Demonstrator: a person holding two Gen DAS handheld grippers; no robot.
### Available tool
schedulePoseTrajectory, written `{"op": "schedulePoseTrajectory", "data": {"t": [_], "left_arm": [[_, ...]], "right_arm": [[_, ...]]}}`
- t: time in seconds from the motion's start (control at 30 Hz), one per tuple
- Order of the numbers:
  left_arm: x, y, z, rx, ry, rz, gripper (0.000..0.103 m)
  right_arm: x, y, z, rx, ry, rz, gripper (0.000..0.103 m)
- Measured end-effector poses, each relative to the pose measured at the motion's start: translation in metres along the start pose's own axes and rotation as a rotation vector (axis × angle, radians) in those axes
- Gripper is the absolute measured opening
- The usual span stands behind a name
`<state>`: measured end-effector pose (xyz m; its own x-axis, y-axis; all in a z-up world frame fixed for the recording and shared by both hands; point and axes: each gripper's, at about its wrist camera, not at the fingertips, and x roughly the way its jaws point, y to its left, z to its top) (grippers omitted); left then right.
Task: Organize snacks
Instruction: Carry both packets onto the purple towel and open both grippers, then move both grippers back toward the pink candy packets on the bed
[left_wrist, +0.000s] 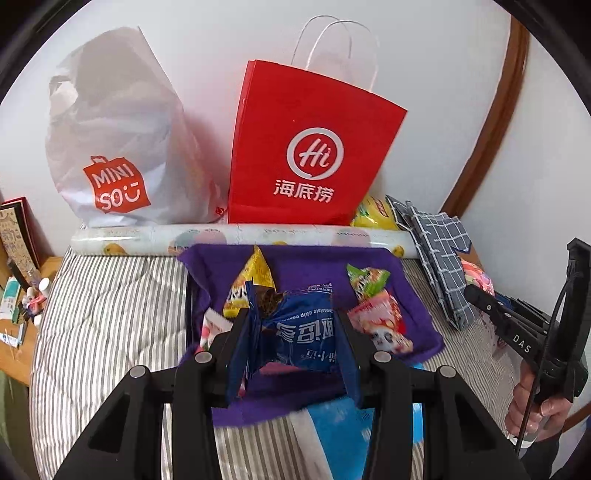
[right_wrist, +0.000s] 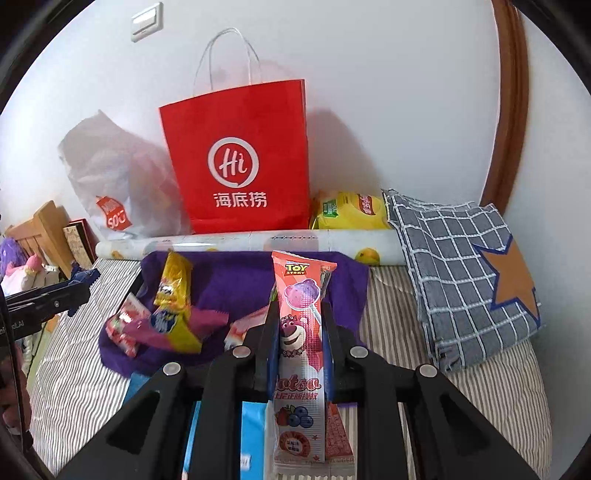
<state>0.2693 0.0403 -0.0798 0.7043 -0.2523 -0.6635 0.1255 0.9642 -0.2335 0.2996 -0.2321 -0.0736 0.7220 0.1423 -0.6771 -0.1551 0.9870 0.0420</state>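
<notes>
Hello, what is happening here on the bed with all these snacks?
A person is sorting snacks with a hand-held gripper in each hand. The left gripper is closed on a blue cookie packet, and the right gripper is clamped on a pink Lotso lollipop packet. Both are held above a purple cloth on the striped bed, where several other snack packets lie. A red paper bag and a white Miniso bag stand against the wall behind.

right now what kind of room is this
Probably a bedroom: a striped quilt covers what seems a bed against the wall, shopping bags behind, a cluttered bedside table alongside.
</notes>
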Motion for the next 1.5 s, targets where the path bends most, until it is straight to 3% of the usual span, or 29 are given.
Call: {"op": "schedulePoseTrajectory", "data": {"t": [0.5, 0.87, 0.97, 1.07, 1.2, 1.5], "left_arm": [[0.089, 0.019, 0.033, -0.005, 0.067, 0.006, 0.041], [0.119, 0.022, 0.028, -0.008, 0.129, -0.022, 0.045], [0.119, 0.021, 0.026, -0.004, 0.153, -0.028, 0.051], [0.110, 0.020, 0.023, -0.005, 0.148, -0.018, 0.057], [0.088, 0.023, 0.018, -0.021, 0.134, -0.032, 0.066], [0.016, 0.020, -0.002, -0.014, 0.084, -0.016, 0.071]], "right_arm": [[0.099, -0.016, 0.015, 0.034, 0.097, 0.009, 0.019], [0.129, -0.011, 0.006, 0.005, 0.160, 0.005, 0.024], [0.123, -0.010, 0.005, -0.005, 0.148, -0.016, 0.032], [0.107, -0.009, 0.005, -0.015, 0.130, -0.024, 0.049], [0.077, -0.006, 0.005, -0.012, 0.099, -0.036, 0.058], [0.007, 0.006, -0.014, 0.023, 0.051, -0.080, 0.060]]}}
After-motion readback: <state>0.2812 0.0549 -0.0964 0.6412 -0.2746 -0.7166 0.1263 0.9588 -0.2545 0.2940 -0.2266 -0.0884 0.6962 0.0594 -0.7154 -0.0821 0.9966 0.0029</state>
